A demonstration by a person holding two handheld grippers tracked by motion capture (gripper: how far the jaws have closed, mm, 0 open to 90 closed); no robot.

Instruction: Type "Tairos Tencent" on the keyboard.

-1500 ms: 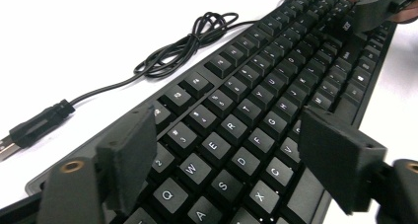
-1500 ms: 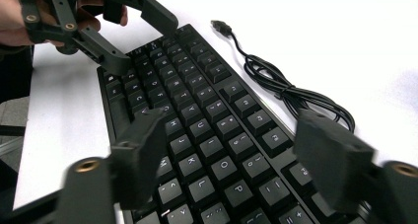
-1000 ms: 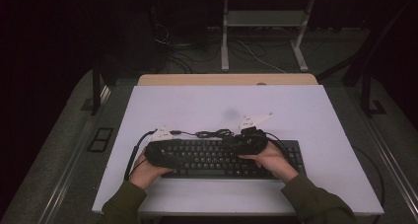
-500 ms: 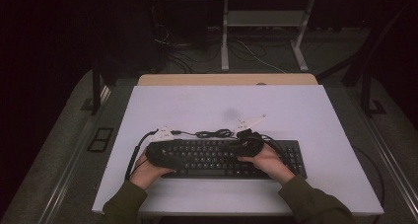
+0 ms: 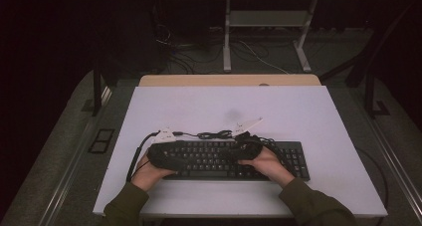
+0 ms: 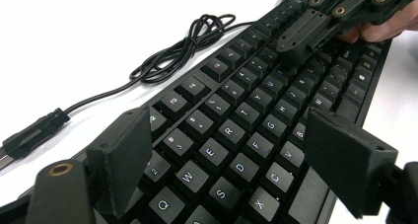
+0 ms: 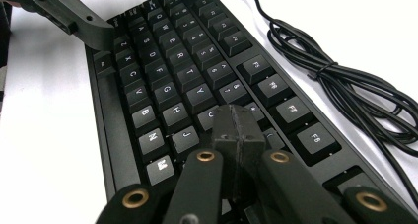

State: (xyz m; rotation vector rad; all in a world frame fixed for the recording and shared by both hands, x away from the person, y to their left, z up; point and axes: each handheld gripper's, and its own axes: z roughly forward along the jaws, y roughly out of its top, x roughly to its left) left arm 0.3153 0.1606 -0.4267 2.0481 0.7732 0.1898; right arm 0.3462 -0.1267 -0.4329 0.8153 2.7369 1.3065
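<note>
1. The left gripper (image 6: 226,165) is hovering low over the left end of the black keyboard (image 5: 234,159), its jaws standing wide apart with nothing between them but the letter keys beneath.
2. Seen along those jaws, the Q, W, E and R keys are lying just below and between the two pads, and the keyboard is stretching away ahead of the gripper toward the upper right.
3. The right gripper (image 7: 236,130) is sitting over the middle of the keyboard, its jaws having just been closing and now pressed together, pad against pad, with no thing held between them.
4. Its joined tip is resting on or just above the keys near U and J; contact with a key cannot be told for certain.
5. In the left gripper view the right gripper (image 6: 303,41) is showing ahead of the left one, with its tip down at the key rows.
6. The keyboard's coiled black cable (image 7: 335,81) is lying on the white table (image 5: 298,111) just to the right of the right gripper, beyond the function-key row.
7. In the high view both of the person's hands are resting at the keyboard, the left hand (image 5: 149,169) at its left end and the right hand (image 5: 263,161) near its middle.
</note>
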